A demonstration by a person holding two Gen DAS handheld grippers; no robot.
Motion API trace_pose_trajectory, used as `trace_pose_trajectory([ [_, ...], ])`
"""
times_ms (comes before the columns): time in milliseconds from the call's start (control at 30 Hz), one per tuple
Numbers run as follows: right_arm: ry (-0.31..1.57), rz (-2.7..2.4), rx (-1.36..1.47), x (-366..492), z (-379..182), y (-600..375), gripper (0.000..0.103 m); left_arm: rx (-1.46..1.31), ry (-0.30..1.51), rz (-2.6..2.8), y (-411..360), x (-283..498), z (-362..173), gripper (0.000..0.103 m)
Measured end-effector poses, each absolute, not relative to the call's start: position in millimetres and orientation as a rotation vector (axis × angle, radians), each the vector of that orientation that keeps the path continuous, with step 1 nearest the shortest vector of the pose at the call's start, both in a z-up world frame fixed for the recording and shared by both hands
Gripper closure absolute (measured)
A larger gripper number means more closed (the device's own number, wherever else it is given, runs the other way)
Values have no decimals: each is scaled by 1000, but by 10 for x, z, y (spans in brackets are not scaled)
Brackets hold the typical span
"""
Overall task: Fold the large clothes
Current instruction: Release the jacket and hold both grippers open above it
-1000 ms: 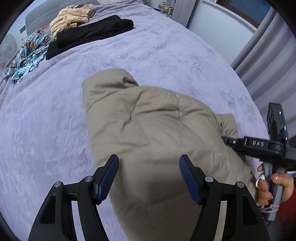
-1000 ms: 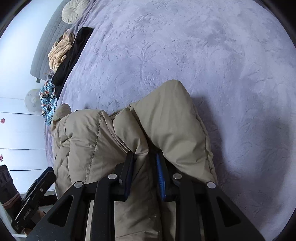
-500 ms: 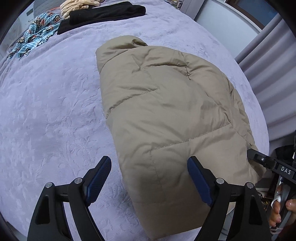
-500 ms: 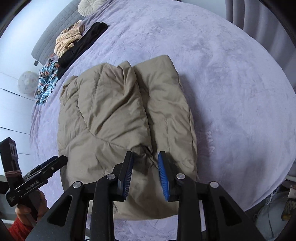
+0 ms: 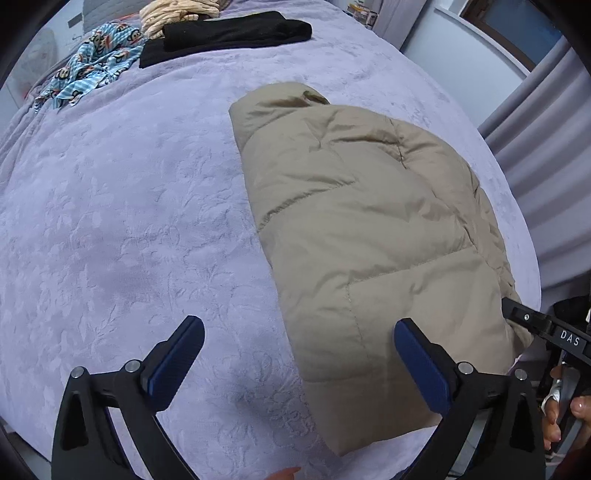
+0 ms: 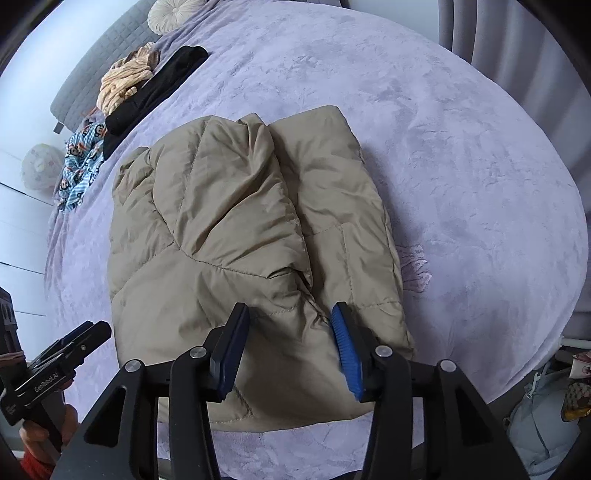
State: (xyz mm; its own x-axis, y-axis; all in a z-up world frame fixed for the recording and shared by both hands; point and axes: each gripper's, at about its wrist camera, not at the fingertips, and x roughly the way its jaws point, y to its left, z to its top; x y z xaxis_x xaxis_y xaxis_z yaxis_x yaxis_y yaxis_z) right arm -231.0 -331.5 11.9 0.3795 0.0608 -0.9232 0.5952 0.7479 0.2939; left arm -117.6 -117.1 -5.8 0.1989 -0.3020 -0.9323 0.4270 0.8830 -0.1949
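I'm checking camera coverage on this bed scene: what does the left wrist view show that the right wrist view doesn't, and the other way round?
Left wrist only: the open left gripper head-on and a window.

Right wrist only: the open right gripper, a round cushion and the jacket's folded-over layers.

Both: the beige puffer jacket released on the purple blanket, the black garment and the blue monkey-print garment.
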Motion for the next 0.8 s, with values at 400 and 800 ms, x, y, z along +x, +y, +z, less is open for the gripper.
trace_pose_trajectory([
  [400,1186,-248,621,-2034,281,-3600,20,99,1300,-355,-1188,-958,-69,0],
  [800,1252,-161,653,-1815,-8,-4252,8,102,1343,-272,-1483,-881,-200,0],
])
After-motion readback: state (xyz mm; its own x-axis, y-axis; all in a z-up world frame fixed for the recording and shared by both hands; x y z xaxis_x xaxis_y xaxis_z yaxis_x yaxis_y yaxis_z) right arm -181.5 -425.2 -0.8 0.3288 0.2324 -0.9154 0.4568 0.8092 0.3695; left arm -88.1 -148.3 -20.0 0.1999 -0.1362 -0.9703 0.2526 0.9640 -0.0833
